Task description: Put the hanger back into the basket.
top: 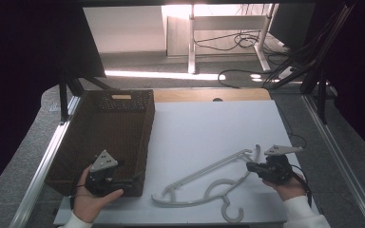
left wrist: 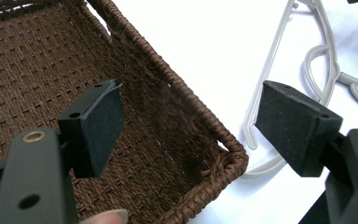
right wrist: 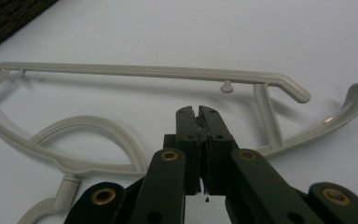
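Observation:
A pale grey plastic hanger [top: 204, 172] lies flat on the white table [top: 209, 123], its hook toward the front edge. My right gripper [top: 250, 166] hovers at the hanger's right end, jaws shut with nothing visibly between them. In the right gripper view the shut tips [right wrist: 198, 109] sit over the lower arm of the hanger [right wrist: 144, 70]. A brown woven basket [top: 109, 133] stands at the left. My left gripper [top: 131, 182] is open at its near right corner. One pad [left wrist: 98, 126] is inside the basket [left wrist: 37, 60], the other [left wrist: 293, 128] outside over the table, near the hanger [left wrist: 352, 84].
The basket holds nothing that I can see. A wooden strip [top: 209, 95] runs along the table's back edge. Metal rails [top: 332, 152] flank the table on both sides. Cables [top: 247, 40] and desk legs stand on the floor beyond.

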Motion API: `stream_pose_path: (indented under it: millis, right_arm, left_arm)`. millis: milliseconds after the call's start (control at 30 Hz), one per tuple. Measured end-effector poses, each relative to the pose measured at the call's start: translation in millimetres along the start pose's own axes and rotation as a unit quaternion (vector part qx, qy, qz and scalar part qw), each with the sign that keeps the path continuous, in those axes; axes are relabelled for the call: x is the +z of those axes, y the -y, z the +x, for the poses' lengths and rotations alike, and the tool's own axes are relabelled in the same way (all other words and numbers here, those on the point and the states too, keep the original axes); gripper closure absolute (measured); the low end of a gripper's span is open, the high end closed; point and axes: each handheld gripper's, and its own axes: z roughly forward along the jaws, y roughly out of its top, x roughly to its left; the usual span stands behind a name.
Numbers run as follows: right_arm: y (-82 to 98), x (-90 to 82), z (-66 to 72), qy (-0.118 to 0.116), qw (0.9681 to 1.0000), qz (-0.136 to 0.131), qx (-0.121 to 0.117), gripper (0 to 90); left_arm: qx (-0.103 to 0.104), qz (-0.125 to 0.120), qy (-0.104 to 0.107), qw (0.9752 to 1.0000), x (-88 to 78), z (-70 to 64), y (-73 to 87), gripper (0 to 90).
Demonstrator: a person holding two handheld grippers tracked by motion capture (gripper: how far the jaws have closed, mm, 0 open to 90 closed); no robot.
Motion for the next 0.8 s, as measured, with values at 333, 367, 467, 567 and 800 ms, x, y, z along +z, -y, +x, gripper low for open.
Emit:
stream_pose_path:
  millis: [333,367,467,567,800]
  right_arm:
    - [-2.7,8.0,-1.7,0.001,1.0000,0.003,-0.008,52.8]
    - [-3.3,8.1,-1.6,0.001,1.0000,0.003,-0.009,49.4]
    - [-4.1,7.2,-2.6,0.007,0.9999,-0.001,-0.008,42.0]
    - [-3.7,3.8,-5.6,0.013,0.9999,-0.007,-0.002,39.2]
    - [-0.1,-1.0,-12.8,0.017,0.9998,-0.005,0.001,35.6]
  left_arm:
    - [0.002,0.002,-0.001,1.0000,-0.6,-4.2,1.4,22.1]
    - [0.003,0.002,0.000,1.0000,-0.7,-6.1,0.7,22.0]
    - [0.012,0.003,0.010,0.9999,0.7,-14.7,-3.4,21.9]
    - [0.030,0.007,0.025,0.9992,5.9,-26.4,-9.7,21.9]
    - [0.061,0.026,0.056,0.9962,26.9,-53.2,-24.1,21.6]
